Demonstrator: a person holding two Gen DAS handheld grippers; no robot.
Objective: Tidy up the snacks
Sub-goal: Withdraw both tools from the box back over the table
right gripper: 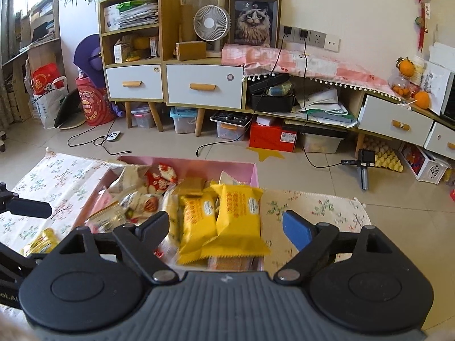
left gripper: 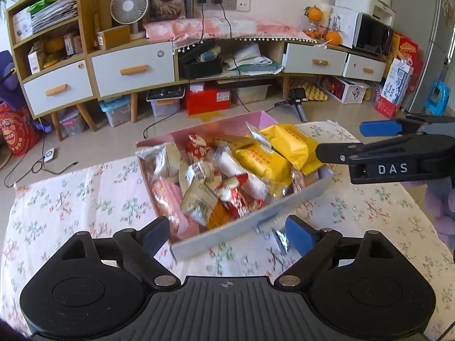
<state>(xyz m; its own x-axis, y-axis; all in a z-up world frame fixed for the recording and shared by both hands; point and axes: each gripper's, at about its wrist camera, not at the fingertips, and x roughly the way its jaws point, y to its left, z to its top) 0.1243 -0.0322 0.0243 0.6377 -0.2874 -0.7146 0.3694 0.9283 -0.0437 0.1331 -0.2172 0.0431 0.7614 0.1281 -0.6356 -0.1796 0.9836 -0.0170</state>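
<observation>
On a table draped with a floral cloth (left gripper: 71,199), a shallow pink box (left gripper: 256,122) is being shown heaped with wrapped snacks. Two yellow packets (right gripper: 239,221) are lying side by side at the box's right end, overlapping its near rim in the right wrist view; red-and-white wrapped sweets (left gripper: 197,147) are sitting toward the far wall, and beige packets (left gripper: 199,196) are piled in the middle, with a pink packet (left gripper: 167,199) against the left wall. One small yellow snack (right gripper: 42,241) is being seen outside the box, on the cloth just beside its left side. A small silvery wrapper (left gripper: 280,237), blurred, is lying on the cloth close to the box's near corner.

The left gripper (left gripper: 224,236) is being held above the near edge of the box with its jaws spread wide; nothing is being pinched between them, and the blue pads (left gripper: 298,236) are standing clear of the packets. The right gripper (right gripper: 224,227) is likewise being held wide apart over the yellow packets, which are appearing between its fingers in the view, though no pad is pressing on them. In the left wrist view the right gripper is reaching in from the right, its tip near the yellow packets.

Behind the table, a low cabinet with white drawers (right gripper: 204,85), a small white fan (right gripper: 212,24) and a framed cat picture (right gripper: 253,20) are being seen along the wall.
</observation>
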